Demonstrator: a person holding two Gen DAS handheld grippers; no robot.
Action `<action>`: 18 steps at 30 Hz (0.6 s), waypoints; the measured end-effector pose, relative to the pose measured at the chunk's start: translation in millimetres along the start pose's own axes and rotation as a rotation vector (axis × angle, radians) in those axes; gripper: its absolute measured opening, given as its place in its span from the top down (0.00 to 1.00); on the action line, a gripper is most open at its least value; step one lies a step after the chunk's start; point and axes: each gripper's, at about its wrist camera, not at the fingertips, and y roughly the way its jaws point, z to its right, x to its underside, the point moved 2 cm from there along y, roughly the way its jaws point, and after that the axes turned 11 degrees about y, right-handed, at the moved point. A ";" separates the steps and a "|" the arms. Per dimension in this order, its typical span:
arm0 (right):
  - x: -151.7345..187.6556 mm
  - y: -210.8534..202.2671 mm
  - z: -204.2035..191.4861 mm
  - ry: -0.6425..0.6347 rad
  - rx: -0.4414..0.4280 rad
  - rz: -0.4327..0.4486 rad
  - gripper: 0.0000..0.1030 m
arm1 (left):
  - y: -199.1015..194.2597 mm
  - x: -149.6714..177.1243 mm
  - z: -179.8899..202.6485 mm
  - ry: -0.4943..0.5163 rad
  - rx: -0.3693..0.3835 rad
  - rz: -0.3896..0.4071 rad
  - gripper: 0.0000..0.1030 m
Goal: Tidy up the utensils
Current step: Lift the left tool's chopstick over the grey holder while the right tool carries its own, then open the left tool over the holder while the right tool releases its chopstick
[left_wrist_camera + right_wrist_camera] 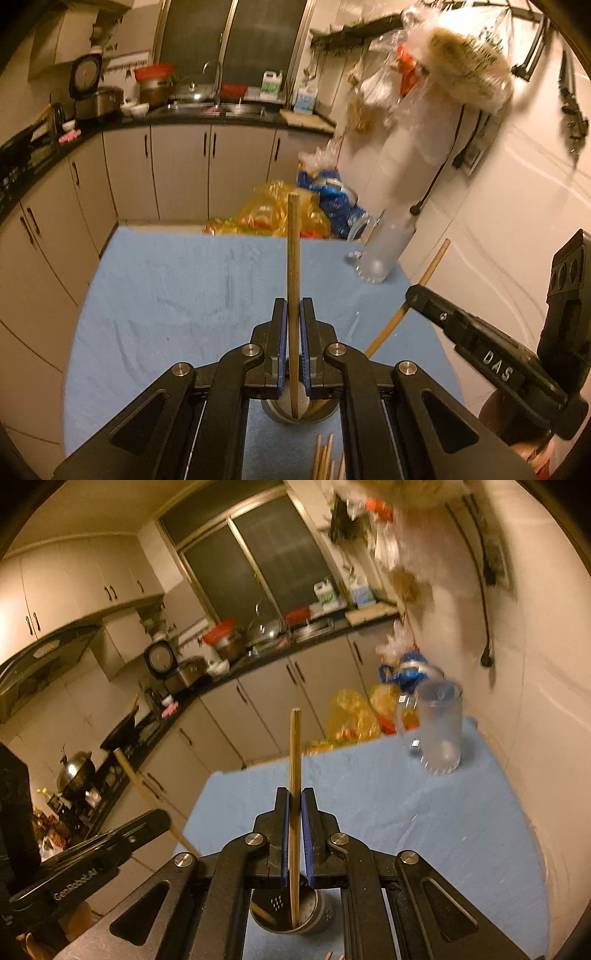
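Chopsticks, one per tool: left tool (293, 310) clamped on an upright wooden chopstick (293, 258), lower tip down inside the round metal holder (301, 415) standing near on the blue-clothed table (166, 295); right tool (294, 799) likewise pinched tight on its own chopstick (294, 775), tip apparently reaching into the same perforated steel holder (295, 915), with another stick end (262, 912) apparently already leaning inside. More loose chopsticks (325, 458) lying just beside the holder at the near edge, waiting. Judged as the placing step: both sticks carried over the holder, tips in or at the mouth, not yet let go. Next, probably: settle each tip against the holder floor, part the pads, withdraw upward without dragging the stick out, then back to the loose pile. Risk of the two sticks or tools knocking together, since both crowd one small opening. Frosted glass mug (384, 251) far right on the table, well apart; yellow plastic bags (273, 214) beyond the far edge. Readable writing: "DAS" (496, 365) in white on the right tool's body in the left view; "GenRobot.AI" (75, 884) along the left tool's side in the right view. Bottle labels on the far counter too blurred to read.
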 end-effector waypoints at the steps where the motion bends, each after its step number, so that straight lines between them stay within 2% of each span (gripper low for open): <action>1: 4.6 5.4 1.7 -0.004 0.004 -0.012 0.93 | 4.5 2.4 -0.6 -0.002 0.002 -0.010 0.94; 9: 29.2 39.2 9.9 -0.014 0.028 -0.100 0.92 | 26.3 19.4 -7.7 -0.018 0.005 -0.058 0.94; 13: 26.7 38.1 11.4 -0.012 0.023 -0.091 0.90 | 22.3 20.4 -10.4 -0.023 0.006 -0.049 0.94; 15: 23.3 33.1 13.6 0.000 0.019 -0.082 0.83 | 18.0 20.1 -11.6 -0.025 0.005 -0.044 0.94; 18: 21.3 20.9 14.2 0.008 0.008 -0.064 0.80 | 10.0 19.8 -11.5 -0.025 0.006 -0.035 0.92</action>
